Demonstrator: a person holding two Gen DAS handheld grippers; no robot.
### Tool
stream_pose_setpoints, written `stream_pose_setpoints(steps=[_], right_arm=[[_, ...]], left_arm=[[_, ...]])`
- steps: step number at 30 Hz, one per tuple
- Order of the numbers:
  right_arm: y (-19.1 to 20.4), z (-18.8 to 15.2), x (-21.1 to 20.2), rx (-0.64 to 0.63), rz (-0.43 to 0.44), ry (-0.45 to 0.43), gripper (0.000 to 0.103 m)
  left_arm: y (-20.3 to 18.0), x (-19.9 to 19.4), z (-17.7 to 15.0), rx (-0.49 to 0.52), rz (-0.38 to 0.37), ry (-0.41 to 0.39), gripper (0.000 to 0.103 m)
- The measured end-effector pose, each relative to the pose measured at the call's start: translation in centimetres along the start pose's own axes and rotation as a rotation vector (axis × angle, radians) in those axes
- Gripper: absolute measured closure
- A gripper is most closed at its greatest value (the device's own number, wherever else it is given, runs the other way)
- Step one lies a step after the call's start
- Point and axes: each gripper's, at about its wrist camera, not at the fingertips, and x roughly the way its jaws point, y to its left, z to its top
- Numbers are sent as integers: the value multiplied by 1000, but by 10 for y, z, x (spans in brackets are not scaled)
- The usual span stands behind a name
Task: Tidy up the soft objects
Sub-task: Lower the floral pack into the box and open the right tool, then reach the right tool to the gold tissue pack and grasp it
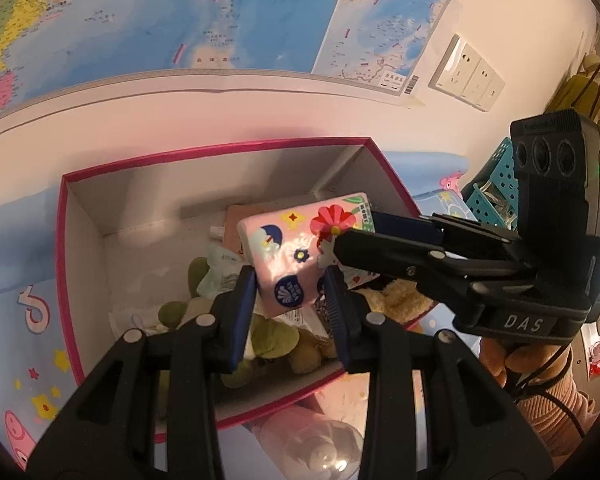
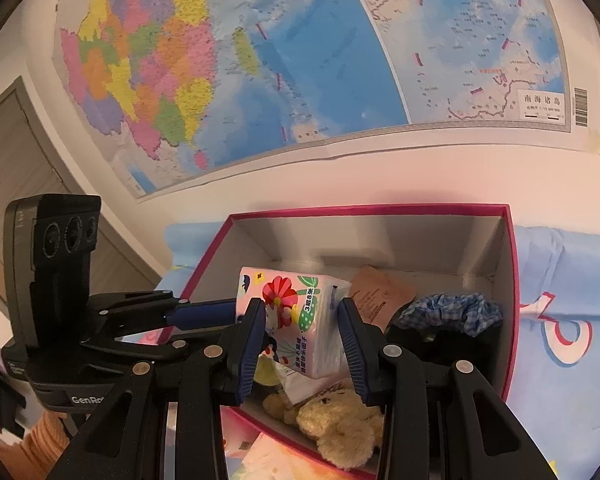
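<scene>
I had the pink tissue pack (image 1: 296,256) pinched from two sides above the open red-rimmed box (image 1: 66,240): my left gripper (image 1: 290,312) was clamped on its near end, and my right gripper (image 2: 302,344) was clamped across its flowered end, reaching in from the side. The pack hung tilted over the box's middle, apart from everything below it. To finish this well, I judged I should lower both hands together and keep the pack level, so the soft wrapper would not twist between two grips. I would then free one gripper before the other, once the pack rested on something. The box already held a good deal: a yellow plush toy (image 2: 340,428) against the near wall, a green plush toy (image 1: 272,340) beside it, a blue checked cloth (image 2: 452,312) towards one side, a flat brown packet (image 2: 380,292) leaning near the back, and some white wrappers (image 1: 220,272) between them. The far corner lay bare, which I took for the easiest landing place.
</scene>
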Motion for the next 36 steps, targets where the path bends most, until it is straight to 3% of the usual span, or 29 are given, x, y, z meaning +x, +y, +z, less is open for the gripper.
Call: stream_pose_setpoints(steps=[6,10,13,21,26,30,36], right_arm=[[-10,3,7,34,-28,6,60],[-14,2,5,37,-64,-2,51],[-16,0,-2,38,-67,-12,51],[3,-21,-43,-52,-31,-25,51],[17,-49,-82,-131,22,-25,47],[18,-81,-106,-162,64,9,43],[-3,-143,-113,-111,29,138,43]], left_arm=[[7,3,4,-27,44,-9,67],[5,-10,2,-24,64,-47,64],[1,-23,-3,-11,74,-82,64],[-24,-73,-42,79,-2,-187,62],[-47,-96,-82,159,-60,-221,51],[-68,-91,-117,202,-138,-159,51],[-99,-41,-173,243,-219,64,51]])
